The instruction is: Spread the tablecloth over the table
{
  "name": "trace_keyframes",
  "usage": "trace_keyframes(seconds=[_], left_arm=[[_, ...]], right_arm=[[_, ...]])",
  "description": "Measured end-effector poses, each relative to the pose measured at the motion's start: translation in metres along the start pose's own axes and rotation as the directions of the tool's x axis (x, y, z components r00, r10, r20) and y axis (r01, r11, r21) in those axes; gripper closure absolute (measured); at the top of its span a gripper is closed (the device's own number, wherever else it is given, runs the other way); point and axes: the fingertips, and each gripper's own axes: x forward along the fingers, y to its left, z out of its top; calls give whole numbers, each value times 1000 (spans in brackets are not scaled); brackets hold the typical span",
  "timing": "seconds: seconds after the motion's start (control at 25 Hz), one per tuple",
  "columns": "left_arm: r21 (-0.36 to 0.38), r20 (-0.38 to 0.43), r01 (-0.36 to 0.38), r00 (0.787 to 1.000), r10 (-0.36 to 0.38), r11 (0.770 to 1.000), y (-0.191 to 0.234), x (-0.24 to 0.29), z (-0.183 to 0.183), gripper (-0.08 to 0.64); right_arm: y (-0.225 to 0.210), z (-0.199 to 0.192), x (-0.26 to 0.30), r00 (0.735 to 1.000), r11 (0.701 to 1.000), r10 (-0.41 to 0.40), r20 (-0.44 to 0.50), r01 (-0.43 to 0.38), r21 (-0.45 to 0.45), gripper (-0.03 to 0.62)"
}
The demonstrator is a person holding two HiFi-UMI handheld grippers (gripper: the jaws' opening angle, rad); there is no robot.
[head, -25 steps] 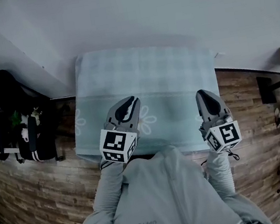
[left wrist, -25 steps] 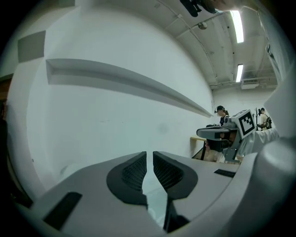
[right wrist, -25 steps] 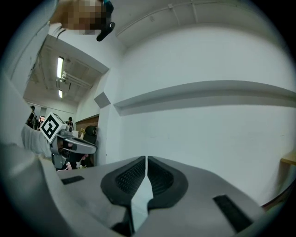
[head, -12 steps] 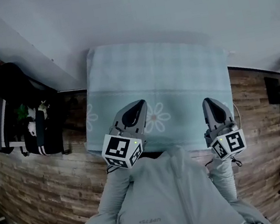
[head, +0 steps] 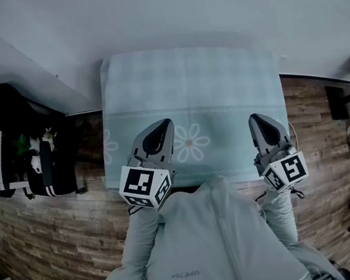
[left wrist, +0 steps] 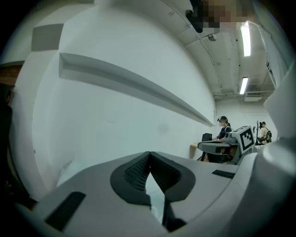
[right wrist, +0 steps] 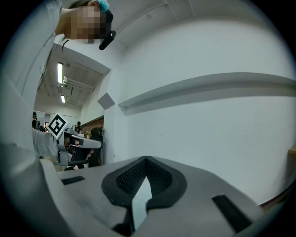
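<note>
The pale blue tablecloth (head: 219, 88), checked at the back with a band of white flowers nearer me, lies flat over the table against the white wall. Both grippers hover above its near part, pointing at the wall. My left gripper (head: 161, 125) is shut beside a flower, its jaws meeting at the tips (left wrist: 149, 153). My right gripper (head: 254, 118) is shut near the cloth's right side, tips together (right wrist: 146, 159). No fold of cloth shows in front of either pair of tips. Only a pale sliver of cloth colour shows in the gap behind them.
The white wall (head: 160, 12) stands right behind the table. Dark bags and gear (head: 32, 160) sit on the wooden floor to the left. A person's grey jacket (head: 212, 243) fills the foreground. In the left gripper view, people (left wrist: 224, 129) sit at desks far right.
The left gripper's jaws, slightly apart a second ago, have come together. Both grippers have shifted a little over the cloth. The cloth lies as before.
</note>
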Motion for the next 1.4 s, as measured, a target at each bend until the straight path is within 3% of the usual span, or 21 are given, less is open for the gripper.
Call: trace_keyframes(seconds=[0.32,1.4], left_arm=[[8,-2,-7,1000,7,1000,1,-5,1,535],[-15,-2,-8,1000,8,1000,8,-13,-3,536]], right_arm=[[4,-2,0,1000,999,2,-15,-3,-34,571],[5,-1,3,1000,999,-21,-10,21,-29,571]])
